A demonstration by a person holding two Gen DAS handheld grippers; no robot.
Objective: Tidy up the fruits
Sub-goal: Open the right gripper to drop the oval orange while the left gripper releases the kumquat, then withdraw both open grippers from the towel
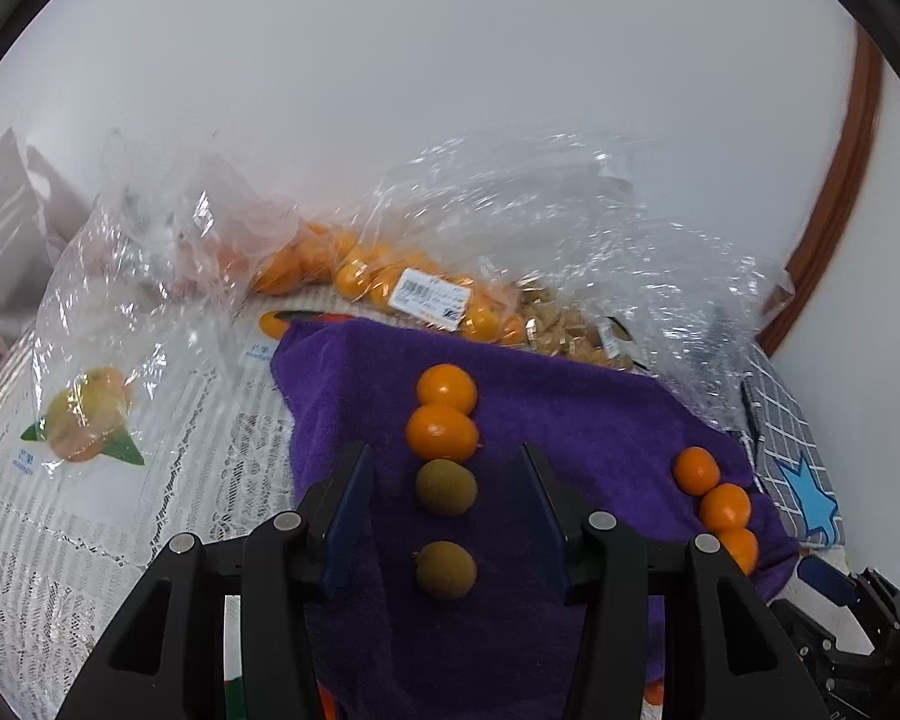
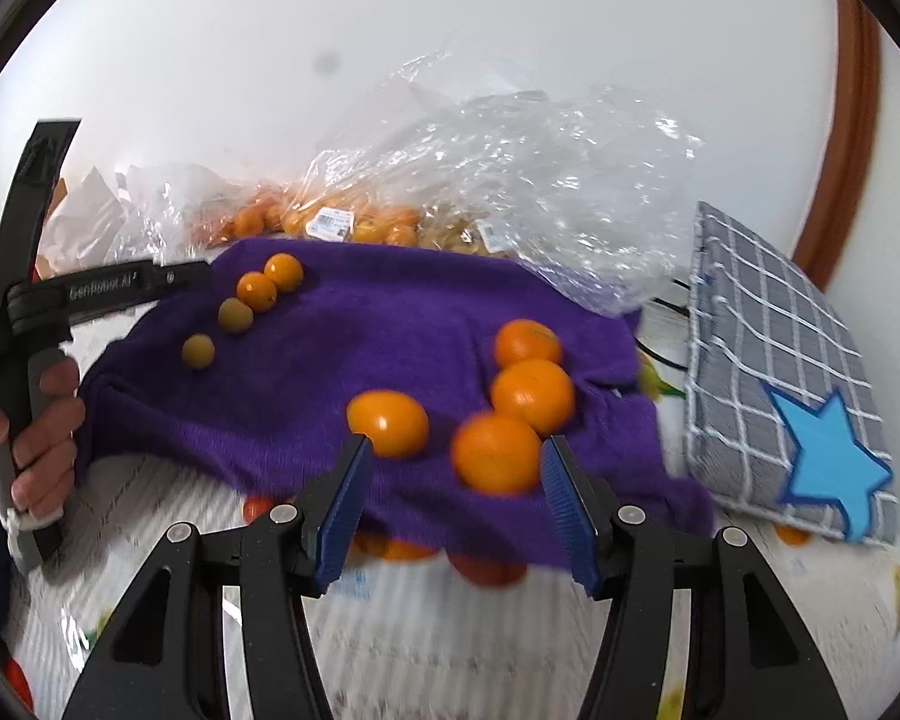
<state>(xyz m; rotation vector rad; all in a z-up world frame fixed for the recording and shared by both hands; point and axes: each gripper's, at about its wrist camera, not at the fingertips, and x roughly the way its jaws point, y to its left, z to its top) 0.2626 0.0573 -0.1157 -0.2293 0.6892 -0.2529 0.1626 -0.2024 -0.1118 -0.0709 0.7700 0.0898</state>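
Observation:
A purple towel [image 1: 570, 420] [image 2: 390, 330] lies on the table. On it a column holds two orange kumquats [image 1: 444, 414] [image 2: 270, 282] and two green ones [image 1: 446, 487] [image 2: 234, 315]. My left gripper [image 1: 447, 456] is open and empty, its fingers on either side of the upper green fruit, above the towel. Three oranges [image 1: 714, 501] [image 2: 531, 396] line the towel's right side. A fourth orange fruit [image 2: 388, 423] lies apart, by my left finger. My right gripper [image 2: 453, 450] is open and empty, near the closest orange [image 2: 495, 450].
Clear plastic bags [image 1: 510, 228] [image 2: 510, 168] with more orange fruit [image 1: 354, 276] lie behind the towel by the white wall. A grey checked cloth with a blue star [image 2: 792, 396] lies right. The left gripper's handle and hand [image 2: 30, 396] show at the left of the right wrist view.

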